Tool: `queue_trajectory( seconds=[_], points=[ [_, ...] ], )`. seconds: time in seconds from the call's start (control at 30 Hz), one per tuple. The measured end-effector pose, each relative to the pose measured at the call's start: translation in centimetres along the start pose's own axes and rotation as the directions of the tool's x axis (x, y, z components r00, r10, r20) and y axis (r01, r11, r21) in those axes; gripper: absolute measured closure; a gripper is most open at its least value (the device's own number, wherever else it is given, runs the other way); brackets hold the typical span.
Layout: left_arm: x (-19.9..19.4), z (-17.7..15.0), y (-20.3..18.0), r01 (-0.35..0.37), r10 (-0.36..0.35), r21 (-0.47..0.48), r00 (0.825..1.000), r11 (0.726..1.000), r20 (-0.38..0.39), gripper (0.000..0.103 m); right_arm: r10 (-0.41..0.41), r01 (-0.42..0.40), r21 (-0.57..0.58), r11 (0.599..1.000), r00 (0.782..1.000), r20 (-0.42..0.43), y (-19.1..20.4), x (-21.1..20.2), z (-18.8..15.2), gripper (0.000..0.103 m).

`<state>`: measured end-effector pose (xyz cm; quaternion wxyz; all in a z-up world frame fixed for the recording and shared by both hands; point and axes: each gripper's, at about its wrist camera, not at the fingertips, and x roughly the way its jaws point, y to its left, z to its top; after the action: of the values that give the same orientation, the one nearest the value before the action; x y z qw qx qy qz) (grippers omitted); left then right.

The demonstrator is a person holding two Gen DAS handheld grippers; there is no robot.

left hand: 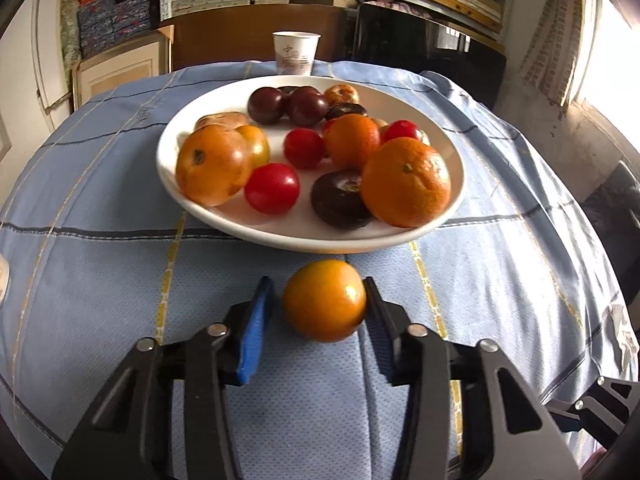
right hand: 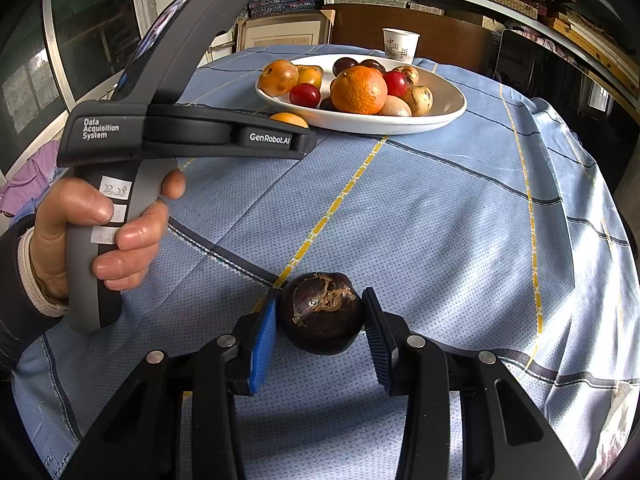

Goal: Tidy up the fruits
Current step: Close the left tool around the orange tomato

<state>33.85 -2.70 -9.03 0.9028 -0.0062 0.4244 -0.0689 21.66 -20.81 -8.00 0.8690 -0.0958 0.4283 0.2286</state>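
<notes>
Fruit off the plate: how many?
2. An orange fruit lies on the cloth inside the left gripper, just before the plate. A dark fruit is clamped in the right gripper. More may be hidden.

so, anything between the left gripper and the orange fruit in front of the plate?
Nothing visible. The orange fruit sits on the cloth between the fingers of the left gripper, the plate just beyond.

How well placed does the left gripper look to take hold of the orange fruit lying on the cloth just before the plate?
Probably yes: the orange fruit already sits between the left gripper's pads, nothing blocking; one pad touches, the other shows a small gap.
</notes>
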Motion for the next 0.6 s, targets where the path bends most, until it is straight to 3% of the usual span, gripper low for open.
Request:
queue_trajectory(
  seconds=[0.13,0.6],
  points=[
    [-0.08,-0.01,-0.20,0.009,-0.009,0.007,1.000,1.000,0.000,0.066,0.000,0.000,0.000,1.000,1.000,0.000,0.00,0.01,0.01,0.060],
    [-0.48,-0.34,-0.85,-0.043,0.043,0.036,0.999,0.998,-0.005,0.066,-0.001,0.001,-0.001,1.000,1.000,0.000,0.00,0.01,0.01,0.060]
  ],
)
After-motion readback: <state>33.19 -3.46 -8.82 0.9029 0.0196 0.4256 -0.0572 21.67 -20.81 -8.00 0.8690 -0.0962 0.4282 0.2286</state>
